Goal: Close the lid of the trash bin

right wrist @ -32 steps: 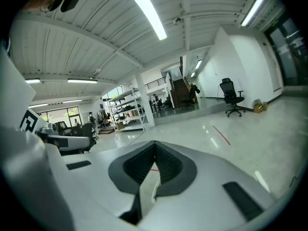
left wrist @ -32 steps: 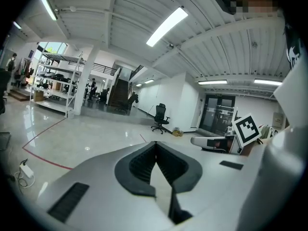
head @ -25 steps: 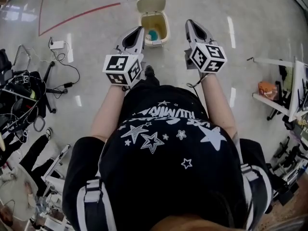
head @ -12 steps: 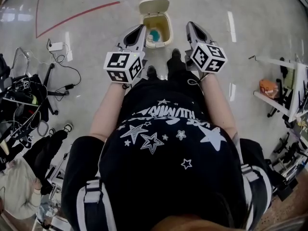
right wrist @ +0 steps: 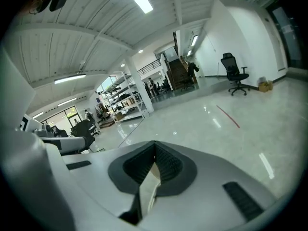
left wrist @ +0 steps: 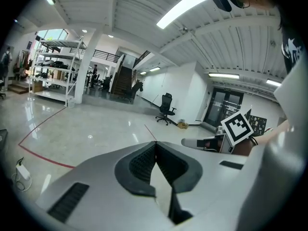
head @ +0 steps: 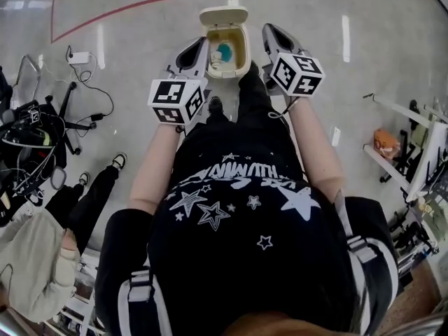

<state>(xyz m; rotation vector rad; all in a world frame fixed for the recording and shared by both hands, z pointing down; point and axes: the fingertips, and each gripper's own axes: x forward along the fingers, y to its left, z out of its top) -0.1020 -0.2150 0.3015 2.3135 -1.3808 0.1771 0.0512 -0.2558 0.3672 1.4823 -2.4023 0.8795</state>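
In the head view a small cream trash bin (head: 246, 50) stands on the floor just ahead of the person's feet. Its lid (head: 224, 14) is tipped back open on the far side. Inside lie a teal item (head: 224, 51) and some pale litter. My left gripper (head: 201, 43) hangs at the bin's left edge and my right gripper (head: 266, 28) at its right edge, both above it. Each gripper's view looks out over the hall, not at the bin. The left gripper (left wrist: 155, 144) and the right gripper (right wrist: 155, 144) are both shut, tips together, holding nothing.
A bystander (head: 42, 243) stands at the lower left beside a chair base and cables (head: 42, 128). A power adapter (head: 75, 57) and a red floor line (head: 112, 14) lie at the far left. White shelving (head: 413, 152) stands at the right. An office chair (left wrist: 166, 108) stands far off.
The person has stepped forward, so the bin now sits between the two grippers instead of ahead of them. The bystander at the left has walked closer. Both grippers stayed shut.
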